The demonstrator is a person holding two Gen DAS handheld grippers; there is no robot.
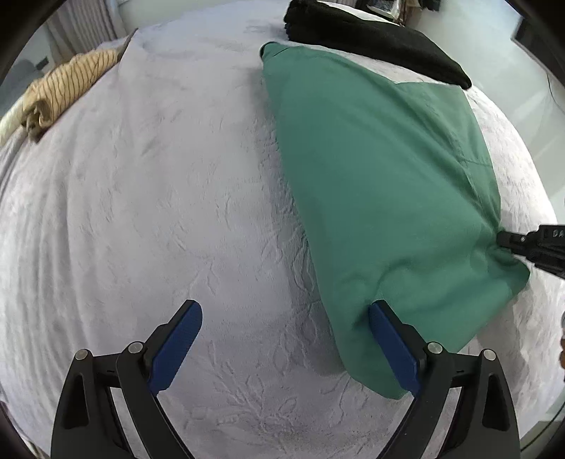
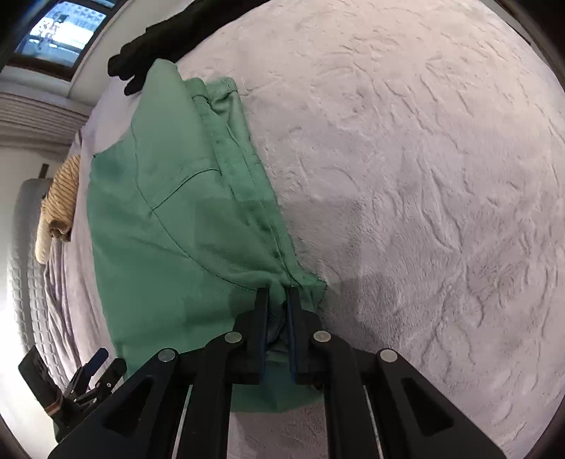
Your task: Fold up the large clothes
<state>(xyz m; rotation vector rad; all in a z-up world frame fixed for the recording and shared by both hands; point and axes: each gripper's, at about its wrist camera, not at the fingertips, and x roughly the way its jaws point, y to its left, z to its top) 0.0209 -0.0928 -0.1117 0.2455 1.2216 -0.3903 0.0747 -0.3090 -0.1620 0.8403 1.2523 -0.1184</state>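
Bed cover (image 1: 148, 197): pale lilac-grey plush with an embossed leaf pattern; it fills most of both views and bears everything else.
Green garment (image 1: 381, 183): the largest item on the cover, folded into a long panel that lies on the right half of the left wrist view, running from the far edge of the bed down to the near corner. In the right wrist view (image 2: 166, 226) its stitched seams and a curved pocket line show, with a bunched hem edge along its right side.
Black garment (image 1: 374, 42): dark cloth lying at the far end of the green garment, its near edge overlapping the green fabric.
Striped garment (image 1: 67, 88): cream cloth with thin dark stripes, crumpled at the far left edge of the bed, well apart from the green garment.
Left gripper (image 1: 286, 339): jaws spread wide, blue pads facing each other above bare cover; the right-hand pad (image 1: 392, 346) stands against the near edge of the green garment, and nothing lies between the pads.
Right gripper (image 2: 277, 300): jaws drawn narrow and pinching a bunched fold of the green garment at its near hem; green cloth shows between the pads. In the left wrist view its black tip enters from the right edge and meets the garment's gathered corner.
Window (image 2: 60, 31): bright pane at the upper left of the right wrist view, beyond the bed.
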